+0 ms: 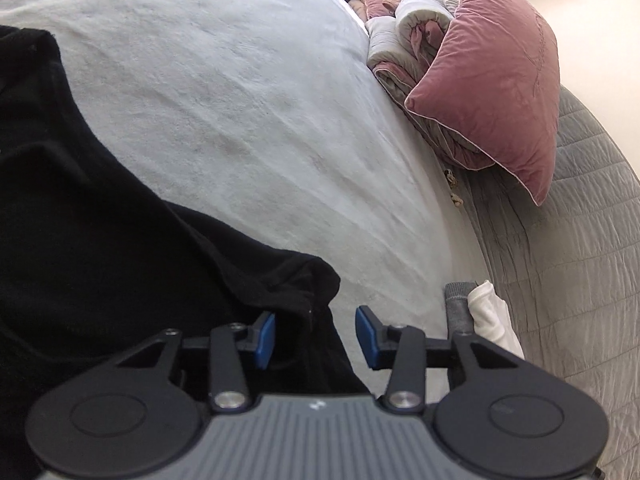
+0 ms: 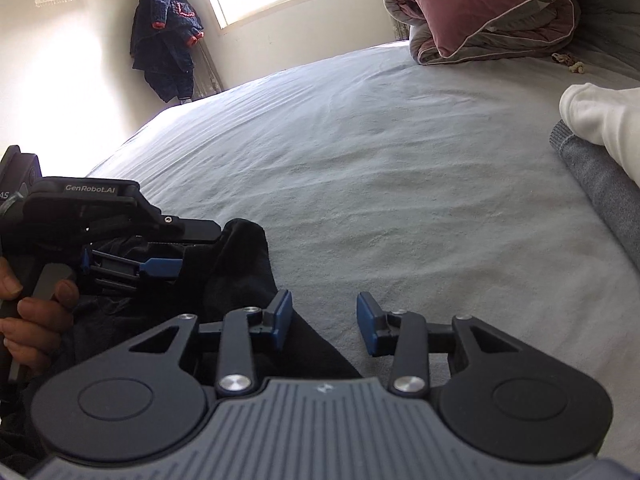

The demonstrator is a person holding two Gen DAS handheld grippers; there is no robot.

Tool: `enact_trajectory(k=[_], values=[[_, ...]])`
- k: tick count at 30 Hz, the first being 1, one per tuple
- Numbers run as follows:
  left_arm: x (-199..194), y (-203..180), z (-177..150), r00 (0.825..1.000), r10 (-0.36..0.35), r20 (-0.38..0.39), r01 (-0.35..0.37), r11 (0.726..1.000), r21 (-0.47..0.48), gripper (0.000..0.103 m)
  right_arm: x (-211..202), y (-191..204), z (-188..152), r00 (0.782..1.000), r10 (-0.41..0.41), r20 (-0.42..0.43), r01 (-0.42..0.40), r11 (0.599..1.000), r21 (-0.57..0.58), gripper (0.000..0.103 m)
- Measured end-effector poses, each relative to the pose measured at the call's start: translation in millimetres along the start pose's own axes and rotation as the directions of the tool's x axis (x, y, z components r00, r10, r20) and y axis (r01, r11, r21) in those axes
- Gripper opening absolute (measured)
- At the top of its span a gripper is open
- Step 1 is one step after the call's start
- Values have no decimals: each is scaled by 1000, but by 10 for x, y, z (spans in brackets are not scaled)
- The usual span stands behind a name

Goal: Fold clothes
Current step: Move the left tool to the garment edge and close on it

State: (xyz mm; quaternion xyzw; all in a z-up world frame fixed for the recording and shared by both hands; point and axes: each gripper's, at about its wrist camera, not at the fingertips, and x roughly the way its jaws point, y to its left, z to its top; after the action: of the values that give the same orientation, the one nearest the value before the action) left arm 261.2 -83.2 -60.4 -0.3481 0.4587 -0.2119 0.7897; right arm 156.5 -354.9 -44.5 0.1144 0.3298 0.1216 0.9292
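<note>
A black garment [image 1: 100,240] lies bunched at the near left of a pale sheet [image 1: 240,120], both grippers poised over its right edge. In the right wrist view a person's hand [image 2: 28,312] holds the left gripper [image 2: 168,268] level with the cloth. In its own view the jaws stand partly spread, a hemmed fold of black fabric between them, the left pad [image 1: 265,338] against the cloth and the right pad [image 1: 366,336] clear over the sheet, so no pinch shows yet. The right gripper [image 2: 324,326] is likewise half spread, its left pad [image 2: 283,318] over the garment's edge and its right pad [image 2: 367,326] over bare sheet, holding nothing.

The step in hand looks like taking hold of this edge. It would go best if each claw set both pads astride the hem, biting one layer cleanly rather than a wad, with the two grips well apart along the same edge so the cloth lifts flat.

Open sheet runs ahead and to the right, giving ample room to spread or carry the fold. To the right, a grey cloth [image 2: 604,184] with a white cloth [image 2: 600,120] on it sits near the bed's side. At the far right, a pink pillow [image 1: 492,80] leans on a rolled quilt [image 1: 404,40], well apart from the work.
</note>
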Motion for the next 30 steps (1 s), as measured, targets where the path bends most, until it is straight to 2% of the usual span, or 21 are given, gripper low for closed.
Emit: enact_trajectory(k=[5,6,7,9,10,13,16,21,26,27,28,30], values=[[21,114,82,997,-3,75,9,996,-87,31,38,111,-59,999,20,-40,-23,996,-81,31],[26,141,110,996,-5,87,14,994,-107,27,37,135,-71,999,23,-48,-28,995,-99,25],[33,165,141,995,-10,96,22,992,-123,24,36,158,-84,998,27,-56,-33,993,-117,13],[28,153,216,992,-29,122,43,992,-115,5,26,192,-108,998,34,-58,-42,988,-147,4],[20,137,253,990,-36,139,51,993,-104,5,12,191,-103,999,26,-45,-32,989,-144,4],[-19,43,385,978,-49,205,59,997,-42,4,-72,164,-69,1000,-24,20,27,992,-122,3],[-29,-34,515,967,-65,248,66,998,1,4,-195,114,-28,992,-78,103,87,992,-86,3],[90,-110,664,961,-31,275,12,997,71,4,-312,37,20,957,-188,220,201,979,-39,1],[273,-43,696,966,35,258,-63,993,101,4,-173,-111,33,962,-223,158,225,974,2,1],[293,-21,692,966,46,256,-75,992,101,4,-162,-141,30,964,-226,140,227,974,10,3],[308,3,693,966,54,254,-81,992,96,4,-170,-171,30,969,-214,125,212,977,24,14],[335,51,696,966,68,251,-92,992,85,4,-202,-233,32,978,-180,103,175,983,57,15]])
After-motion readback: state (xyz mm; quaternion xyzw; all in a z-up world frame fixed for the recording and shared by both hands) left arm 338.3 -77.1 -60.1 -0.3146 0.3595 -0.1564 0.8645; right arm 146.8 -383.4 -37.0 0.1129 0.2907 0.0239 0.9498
